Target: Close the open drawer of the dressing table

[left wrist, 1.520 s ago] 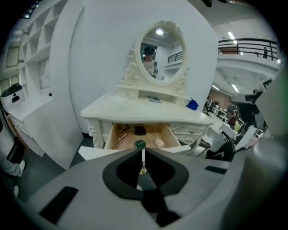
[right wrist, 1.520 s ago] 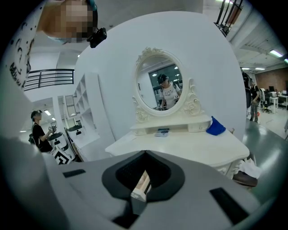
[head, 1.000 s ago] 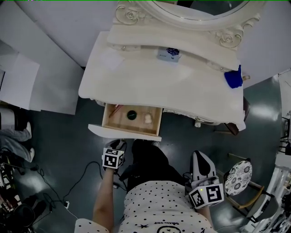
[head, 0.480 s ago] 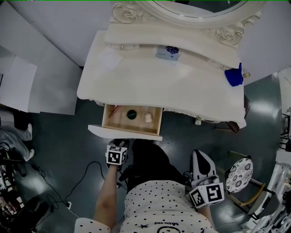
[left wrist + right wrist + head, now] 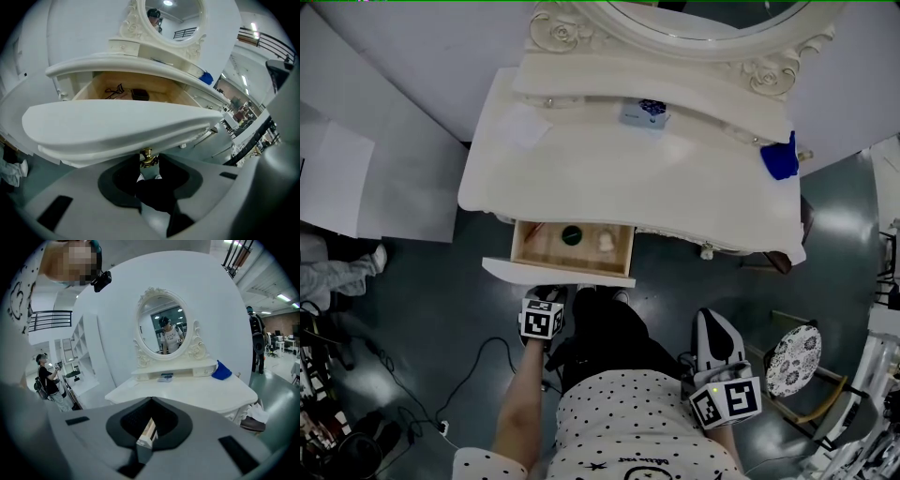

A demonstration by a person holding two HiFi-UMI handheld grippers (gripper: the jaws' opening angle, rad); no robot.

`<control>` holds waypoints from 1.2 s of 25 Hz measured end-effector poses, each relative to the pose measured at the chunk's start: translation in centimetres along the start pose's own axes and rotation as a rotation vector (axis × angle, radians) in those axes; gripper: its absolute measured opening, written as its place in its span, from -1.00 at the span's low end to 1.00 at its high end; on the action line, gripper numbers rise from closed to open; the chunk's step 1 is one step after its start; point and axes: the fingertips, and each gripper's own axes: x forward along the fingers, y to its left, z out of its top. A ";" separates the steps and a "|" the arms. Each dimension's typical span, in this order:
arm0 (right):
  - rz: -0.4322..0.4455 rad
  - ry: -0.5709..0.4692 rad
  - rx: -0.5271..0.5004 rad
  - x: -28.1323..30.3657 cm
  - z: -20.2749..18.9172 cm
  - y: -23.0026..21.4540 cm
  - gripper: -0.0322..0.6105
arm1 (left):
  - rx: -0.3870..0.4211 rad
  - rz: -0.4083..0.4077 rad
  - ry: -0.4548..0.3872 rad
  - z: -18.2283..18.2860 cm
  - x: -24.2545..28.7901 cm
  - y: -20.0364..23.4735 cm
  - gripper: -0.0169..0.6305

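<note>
The drawer (image 5: 555,272) stands pulled out under the dressing table's (image 5: 694,187) left front. Our left gripper (image 5: 547,296) is right at its panel, jaws apart and just closed in a little, with the brass knob (image 5: 148,158) between them; the panel hides that knob from the head view. Our right gripper (image 5: 151,402) hangs well back from the dressing table, jaws together, a pale sliver in their slit too thin to identify, while the table's mirror (image 5: 712,17) is cut off and the drawer's contents are too small to name.
</note>
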 end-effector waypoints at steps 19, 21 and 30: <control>-0.085 -0.019 0.013 0.0 1.1 -1.4 -0.88 | 0.030 0.003 -0.011 4.6 2.0 1.2 -0.53; -0.093 -0.020 0.016 0.0 1.1 -1.4 -0.88 | 0.034 0.002 -0.015 5.1 2.2 1.3 -0.53; -0.126 -0.021 0.025 -0.2 0.9 -1.6 -0.88 | 0.043 -0.011 -0.025 6.7 3.1 1.7 -0.53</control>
